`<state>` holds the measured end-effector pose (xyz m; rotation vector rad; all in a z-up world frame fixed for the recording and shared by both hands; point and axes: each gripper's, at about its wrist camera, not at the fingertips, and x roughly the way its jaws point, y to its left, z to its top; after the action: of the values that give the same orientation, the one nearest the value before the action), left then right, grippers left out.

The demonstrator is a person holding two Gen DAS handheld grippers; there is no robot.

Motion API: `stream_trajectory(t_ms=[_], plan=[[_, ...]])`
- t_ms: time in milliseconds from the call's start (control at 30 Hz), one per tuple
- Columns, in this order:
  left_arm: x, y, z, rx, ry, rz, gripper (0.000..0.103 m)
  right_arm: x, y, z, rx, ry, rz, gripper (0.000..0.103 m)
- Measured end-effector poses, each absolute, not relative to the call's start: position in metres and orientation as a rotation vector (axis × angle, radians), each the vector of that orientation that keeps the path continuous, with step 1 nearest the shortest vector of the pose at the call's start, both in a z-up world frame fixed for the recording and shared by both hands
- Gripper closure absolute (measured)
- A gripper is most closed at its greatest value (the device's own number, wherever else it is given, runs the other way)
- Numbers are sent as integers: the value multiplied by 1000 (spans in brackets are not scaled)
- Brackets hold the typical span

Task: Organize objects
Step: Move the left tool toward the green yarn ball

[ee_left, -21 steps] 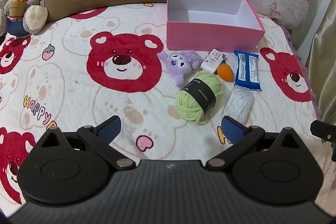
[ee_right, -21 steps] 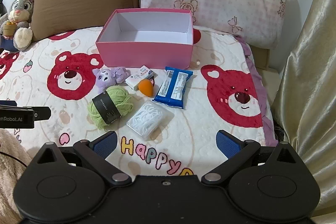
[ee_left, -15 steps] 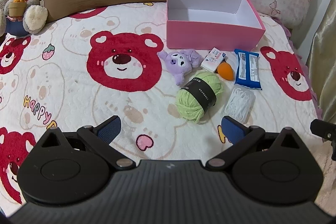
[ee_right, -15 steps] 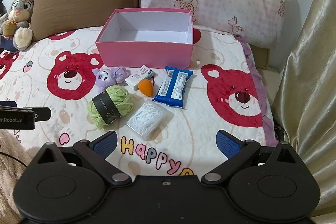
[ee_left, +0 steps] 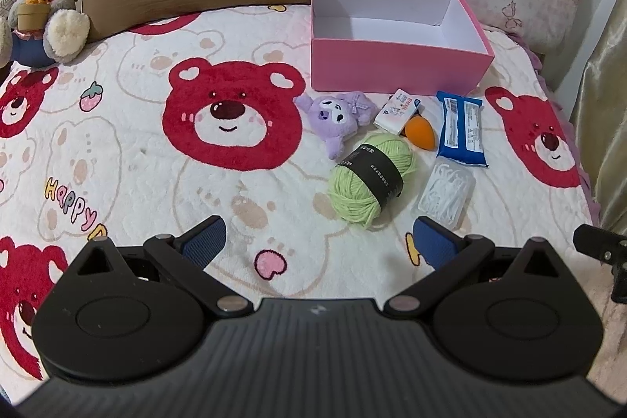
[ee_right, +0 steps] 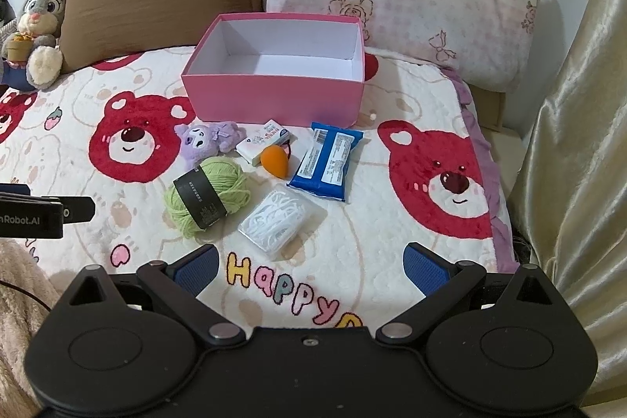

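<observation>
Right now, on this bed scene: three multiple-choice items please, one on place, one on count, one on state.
1. The clear plastic case of white floss picks lies:
A. inside the box
B. nearest the right tool
C. on a pillow

2. Loose items in front of the pink cardboard box:
A. four
B. six
C. eight

3. The box is:
A. empty
B. half full
C. lidded

Key:
1 B, since the case lies just ahead of the right tool.
2 B, counting plush, yarn, small carton, orange sponge, blue packet and case.
3 A, its white floor shows bare.
</observation>
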<state>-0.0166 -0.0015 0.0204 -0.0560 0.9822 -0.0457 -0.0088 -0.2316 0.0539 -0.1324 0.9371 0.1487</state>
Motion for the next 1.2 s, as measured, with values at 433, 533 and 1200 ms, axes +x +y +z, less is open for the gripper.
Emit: stream_trajectory(t_ms=[433, 533, 1200], plan=[[-16, -5, 19, -44, 983, -48, 0, -9, -233, 51, -134, 936, 158, 1], [-17, -5, 19, -40, 981, -44, 0, -8, -231, 48, -141, 941, 164, 1], [-23, -16, 20, -1, 972, -55, 0, -5, -222, 36, -158, 967, 192, 1]])
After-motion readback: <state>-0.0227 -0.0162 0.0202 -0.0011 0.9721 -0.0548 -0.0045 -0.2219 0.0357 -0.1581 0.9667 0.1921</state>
